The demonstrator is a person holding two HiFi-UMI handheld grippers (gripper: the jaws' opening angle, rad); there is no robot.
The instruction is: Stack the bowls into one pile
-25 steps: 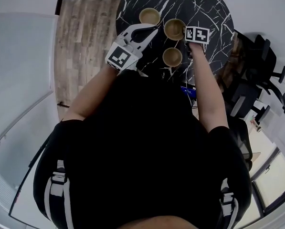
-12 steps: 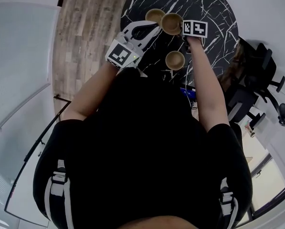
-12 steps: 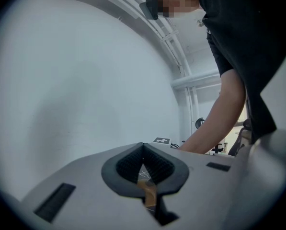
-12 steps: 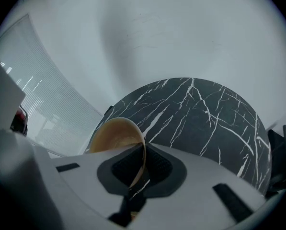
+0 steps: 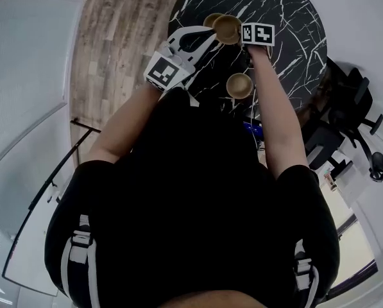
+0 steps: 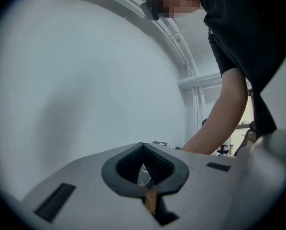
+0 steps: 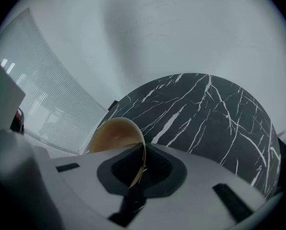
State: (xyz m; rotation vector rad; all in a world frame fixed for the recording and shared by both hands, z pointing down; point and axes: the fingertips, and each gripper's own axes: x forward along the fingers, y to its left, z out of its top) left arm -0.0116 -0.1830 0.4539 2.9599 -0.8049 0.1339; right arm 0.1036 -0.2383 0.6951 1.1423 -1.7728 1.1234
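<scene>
Occupying twelve o'clock of the head view, the round black table with white marble veining [image 5: 287, 18] is the largest of the task surfaces. It borders a strip of grey-brown wood-plank floor [image 5: 114, 50] at ten o'clock. The person's dark-clad torso [image 5: 191, 197] fills the centre and six o'clock, with both bare forearms reaching up toward the table.

The white left gripper [image 5: 212, 36] reaches in from eleven o'clock, its marker cube nearest the body. In the left gripper view its jaws [image 6: 143, 174] are drawn together to a narrow slit. A thin tan sliver, bowl-coloured, is pinched at the slit's six o'clock end. The match in colour and place suggests the rim of the rear tan round bowl [image 5: 209, 19], which stands at the table's near-left edge.

The right gripper [image 7: 142, 164] points steeply down, and from the head view only its marker cube shows, at one o'clock. Its jaws are clenched on the thin rim of the raised tan round bowl [image 5: 227, 27]. That bowl's wall rises toward ten o'clock of the jaws in the right gripper view [image 7: 116, 135]. It overlaps the rear tan round bowl from the three o'clock side.

The lone tan round bowl [image 5: 239, 85] sits apart at the table's near edge, at six o'clock of the other two.
</scene>
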